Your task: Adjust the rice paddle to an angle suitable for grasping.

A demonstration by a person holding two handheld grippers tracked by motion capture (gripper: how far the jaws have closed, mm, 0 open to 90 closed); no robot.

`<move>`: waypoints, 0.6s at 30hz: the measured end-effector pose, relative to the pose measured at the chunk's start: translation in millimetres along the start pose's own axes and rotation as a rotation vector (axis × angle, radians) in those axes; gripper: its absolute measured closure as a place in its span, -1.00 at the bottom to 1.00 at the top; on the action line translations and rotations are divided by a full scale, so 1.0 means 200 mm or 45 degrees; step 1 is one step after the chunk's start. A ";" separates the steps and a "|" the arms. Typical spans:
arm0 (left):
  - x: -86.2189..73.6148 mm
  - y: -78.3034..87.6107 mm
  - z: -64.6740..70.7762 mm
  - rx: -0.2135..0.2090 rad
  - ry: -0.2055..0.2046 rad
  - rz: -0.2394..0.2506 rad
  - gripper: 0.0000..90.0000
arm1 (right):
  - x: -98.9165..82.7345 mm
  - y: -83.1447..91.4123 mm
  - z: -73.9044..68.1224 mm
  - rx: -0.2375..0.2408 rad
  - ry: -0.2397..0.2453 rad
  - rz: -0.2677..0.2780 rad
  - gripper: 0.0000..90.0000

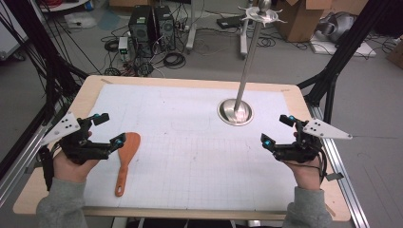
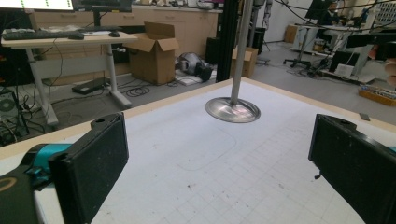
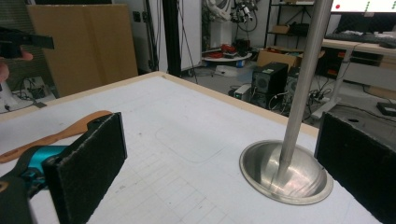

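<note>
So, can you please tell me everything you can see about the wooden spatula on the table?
The spatula looks like orange-brown wood, in one piece: a broad, flat, rounded blade and a narrow handle. It lies flat on the white gridded mat at the table's left side, blade pointing away from the person, handle toward the near edge, slightly slanted. The left claw is open close beside the blade; I cannot tell whether it touches it. Nothing holds it. In the right gripper view it lies partly behind a jaw.
</note>
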State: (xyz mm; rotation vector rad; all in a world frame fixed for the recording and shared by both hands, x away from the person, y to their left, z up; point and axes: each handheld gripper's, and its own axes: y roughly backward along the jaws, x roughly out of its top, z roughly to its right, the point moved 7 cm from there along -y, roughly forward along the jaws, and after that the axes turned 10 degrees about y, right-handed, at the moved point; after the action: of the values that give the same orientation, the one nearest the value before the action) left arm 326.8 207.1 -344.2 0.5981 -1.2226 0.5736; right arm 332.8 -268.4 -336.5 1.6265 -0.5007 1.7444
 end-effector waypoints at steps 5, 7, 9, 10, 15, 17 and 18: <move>-0.01 0.00 0.00 0.001 -0.031 -0.030 -0.88 | 0.00 0.00 0.00 0.002 0.000 -0.001 -0.98; -0.02 0.00 0.01 -0.010 -0.059 -0.045 -0.80 | 0.00 0.00 0.00 0.006 -0.008 -0.007 -0.98; -0.03 0.00 0.01 0.001 -0.098 -0.055 -0.72 | 0.00 -0.01 0.00 0.004 0.000 -0.007 -0.98; -0.04 0.00 0.01 -0.006 -0.111 -0.075 -0.66 | -0.01 -0.01 0.00 0.003 0.000 -0.007 -0.98; -0.06 0.00 0.01 -0.006 -0.104 -0.113 -0.27 | -0.01 -0.01 0.00 0.005 -0.003 -0.011 -0.98; -0.07 0.00 0.00 -0.001 -0.104 -0.121 -0.20 | -0.01 -0.01 0.00 0.004 -0.002 -0.010 -0.98; -0.08 0.00 0.00 0.003 -0.097 -0.136 -0.06 | -0.01 -0.01 0.00 0.007 -0.013 -0.015 -0.98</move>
State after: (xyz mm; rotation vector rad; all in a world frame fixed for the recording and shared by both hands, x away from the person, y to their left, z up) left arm 323.7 206.3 -360.1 0.6884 -1.2532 0.4659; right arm 334.1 -266.8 -338.4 1.6397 -0.4908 1.7315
